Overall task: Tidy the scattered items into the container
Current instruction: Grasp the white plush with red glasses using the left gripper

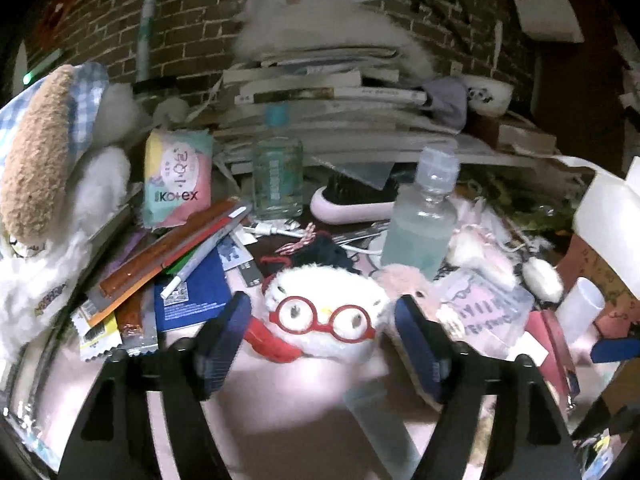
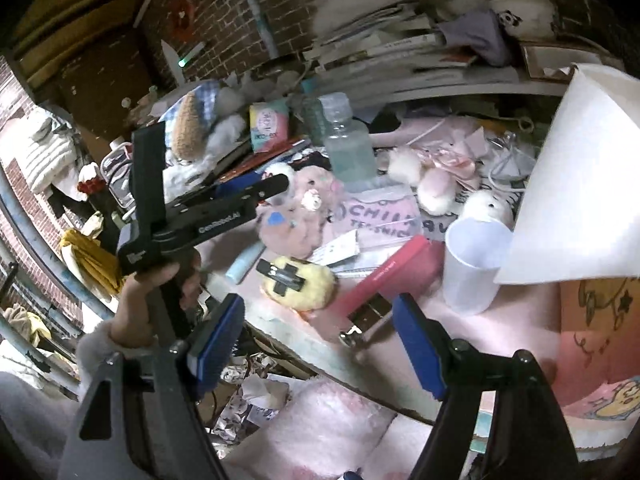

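My left tool (image 1: pixel 320 344) stands wide with the white plush toy with red glasses (image 1: pixel 324 316) between its pads, just in front of the clear bottle (image 1: pixel 420 224), so I push deeper before closing, while my right tool (image 2: pixel 316 340) waits wide and empty.

We log a cluttered home desk, brick wall (image 1: pixel 192 20) behind, stacked books (image 1: pixel 320 92), plush toys (image 1: pixel 324 320), toiletry bottles (image 1: pixel 420 220), hairbrush (image 1: pixel 348 204).

White plush toy (image 1: pixel 326 320) with red glasses, blue-checked (white and blue) plush dog (image 1: pixel 48 152), dark blue booklet (image 1: pixel 196 292), pink hairbrush (image 1: pixel 352 206)
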Tool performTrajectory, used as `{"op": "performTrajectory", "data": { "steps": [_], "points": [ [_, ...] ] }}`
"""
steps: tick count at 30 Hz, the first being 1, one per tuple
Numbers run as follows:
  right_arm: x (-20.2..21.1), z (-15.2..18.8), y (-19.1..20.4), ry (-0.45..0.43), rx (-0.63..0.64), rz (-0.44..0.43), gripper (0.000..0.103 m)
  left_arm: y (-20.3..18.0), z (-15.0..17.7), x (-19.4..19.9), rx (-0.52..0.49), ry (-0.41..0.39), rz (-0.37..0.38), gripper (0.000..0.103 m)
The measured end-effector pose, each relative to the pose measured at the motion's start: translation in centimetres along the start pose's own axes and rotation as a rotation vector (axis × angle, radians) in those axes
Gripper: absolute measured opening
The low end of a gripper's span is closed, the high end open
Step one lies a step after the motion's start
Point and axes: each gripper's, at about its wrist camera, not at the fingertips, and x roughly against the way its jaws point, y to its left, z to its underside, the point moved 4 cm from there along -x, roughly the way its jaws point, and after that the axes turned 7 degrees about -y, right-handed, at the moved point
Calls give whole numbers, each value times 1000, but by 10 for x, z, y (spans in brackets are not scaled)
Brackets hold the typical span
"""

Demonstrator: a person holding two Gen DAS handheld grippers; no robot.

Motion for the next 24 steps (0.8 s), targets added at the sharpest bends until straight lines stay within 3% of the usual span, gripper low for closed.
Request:
{"op": "performTrajectory", "data": {
  "steps": [6, 9, 17, 24],
  "points": [
    [-2, -1, -2, 11, 9, 7, 74, 0, 1, -15, -4, 92, -5, 71],
    [-2, -1, -4, 12, 3, 6, 74, -1, 3, -16, 2, 106, 6, 63],
    [-2, 1, -8, 11, -5, 17, 74, 1, 2, -9, 17, 82, 14, 54],
    [5, 0, -16, -22, -18, 57, 74, 8, -11, 9, 69, 19, 18, 54]
  ]
}}
